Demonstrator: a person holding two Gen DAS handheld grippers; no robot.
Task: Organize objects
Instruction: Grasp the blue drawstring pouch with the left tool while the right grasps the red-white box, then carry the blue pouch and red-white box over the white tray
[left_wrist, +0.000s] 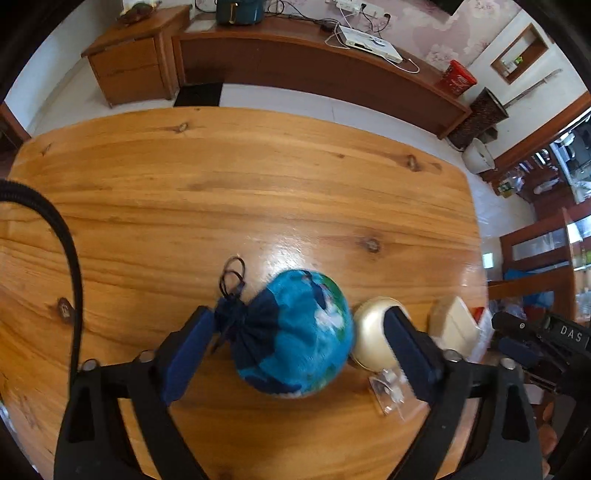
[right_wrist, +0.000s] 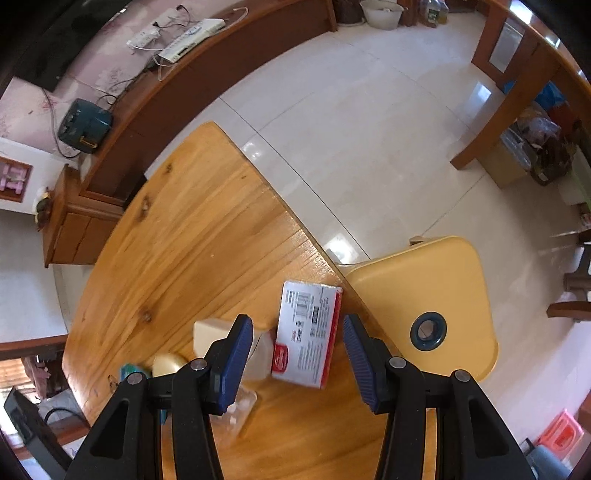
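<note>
- A round blue-and-green fabric drawstring pouch (left_wrist: 295, 332), printed like a globe, lies on the glossy wooden worktop (left_wrist: 221, 192); its navy gathered neck and dark cord loops point towards the left pad.
- The left claw (left_wrist: 299, 350) is spread wide around the pouch; the neck of the pouch sits just beside the left blue pad (left_wrist: 188, 354), though contact is unclear.
- A cream round-topped object (left_wrist: 369, 339) lies just beside the pouch, partly behind the right pad, with a small clear plastic bag (left_wrist: 391, 395) near it.
- The right claw (right_wrist: 297, 363) is also wide and holds nothing, hovering over a white-and-red printed carton (right_wrist: 306, 332) lying flat near the worktop edge.
- A yellow plastic stool (right_wrist: 436, 295) stands beside that edge.
</note>
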